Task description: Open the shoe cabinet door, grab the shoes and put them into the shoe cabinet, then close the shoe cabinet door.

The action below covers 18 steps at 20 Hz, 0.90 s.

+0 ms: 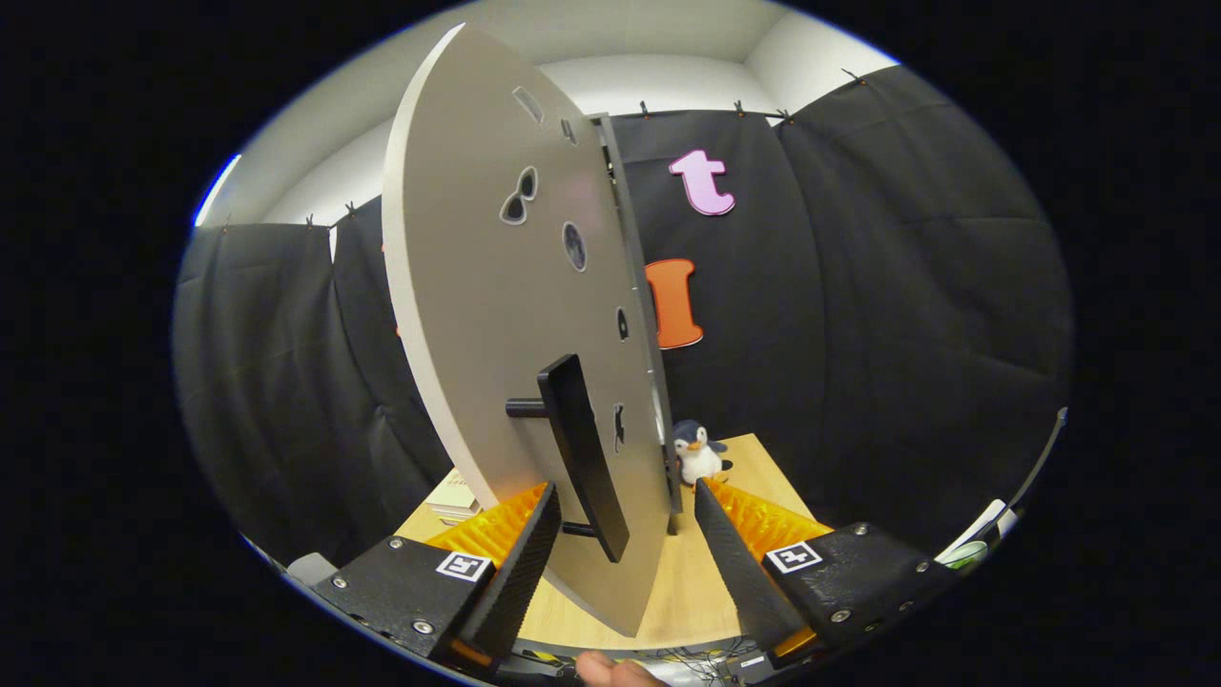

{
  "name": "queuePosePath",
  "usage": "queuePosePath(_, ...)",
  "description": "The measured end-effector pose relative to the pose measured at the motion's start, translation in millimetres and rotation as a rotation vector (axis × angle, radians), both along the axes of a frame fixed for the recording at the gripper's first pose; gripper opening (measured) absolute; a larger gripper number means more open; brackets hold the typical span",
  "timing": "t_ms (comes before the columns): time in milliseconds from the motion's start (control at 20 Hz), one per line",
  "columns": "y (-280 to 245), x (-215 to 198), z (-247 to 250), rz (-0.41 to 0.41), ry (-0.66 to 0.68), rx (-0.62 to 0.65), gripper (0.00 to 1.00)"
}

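You're holding the gripper fingers apart around the door edge, handle between them, not pressing, penguin sitting beyond on the table.

Single fisheye cam on the gripper, looking forward along its two spread fingers, pitched slightly up. Very close to the shoe cabinet door, seen edge-on between the fingers, handle nearest. Wooden table below, black cloth wall far behind, ceiling corner on top.
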State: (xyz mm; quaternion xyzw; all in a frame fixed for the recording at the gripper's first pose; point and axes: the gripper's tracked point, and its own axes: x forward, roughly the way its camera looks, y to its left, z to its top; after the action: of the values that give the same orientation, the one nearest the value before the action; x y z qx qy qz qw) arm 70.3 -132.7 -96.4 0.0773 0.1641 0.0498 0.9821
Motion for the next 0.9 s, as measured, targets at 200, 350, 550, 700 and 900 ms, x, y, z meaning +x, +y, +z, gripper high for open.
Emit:
queuePosePath(200,49.6,24.3,-3.5,0.029,0.006,-0.005,0.90)
queuePosePath(350,92.1,41.9,-4.1,0.067,0.018,0.005,0.90)
queuePosePath(550,143.4,71.2,-1.3,0.108,0.010,0.006,0.91)
queuePosePath(700,181.0,93.2,-2.1,0.116,0.000,0.003,0.92)
queuePosePath(900,209.1,113.9,-7.4,0.062,0.011,-0.003,0.92)
